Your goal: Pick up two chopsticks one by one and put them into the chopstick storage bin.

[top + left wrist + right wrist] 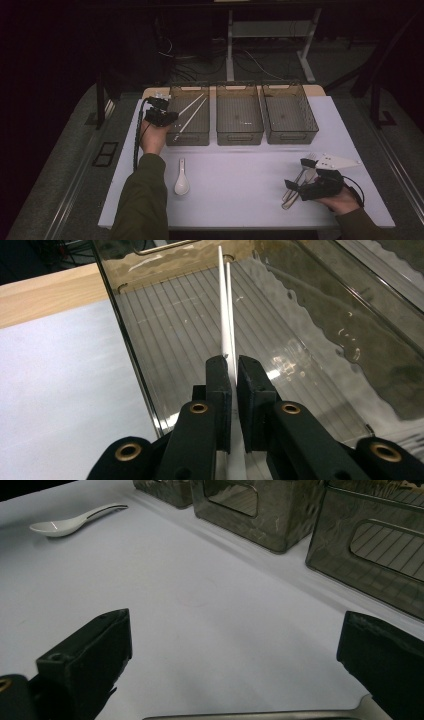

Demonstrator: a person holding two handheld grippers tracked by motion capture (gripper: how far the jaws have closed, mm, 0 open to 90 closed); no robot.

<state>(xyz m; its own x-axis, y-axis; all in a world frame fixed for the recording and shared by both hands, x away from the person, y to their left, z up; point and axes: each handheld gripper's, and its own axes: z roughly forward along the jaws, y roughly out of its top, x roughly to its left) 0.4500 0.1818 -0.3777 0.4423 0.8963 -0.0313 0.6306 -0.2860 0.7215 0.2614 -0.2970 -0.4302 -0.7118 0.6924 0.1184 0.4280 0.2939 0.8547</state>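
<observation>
A pair of thin white chopsticks [224, 305] slants down into the left smoky plastic bin [135, 355]. My left gripper [232, 362] is shut on their near ends, just over the bin's near left corner. From above, the left gripper [172, 119] sits at that left bin [190, 136], and the chopsticks [192, 111] lie diagonally inside it. My right gripper [298, 173] rests open at the front right of the table, its jaws over several metal cutlery pieces [296, 189]. In the right gripper view the right gripper [235, 630] has wide-apart jaws, and a metal edge [260, 715] shows below.
A middle bin [239, 136] and a right bin [291, 136] stand in a row beside the left one at the back of the white table [240, 200]. A white ceramic spoon [181, 182] lies at the front left, and it shows as the spoon [75, 522] from the right gripper.
</observation>
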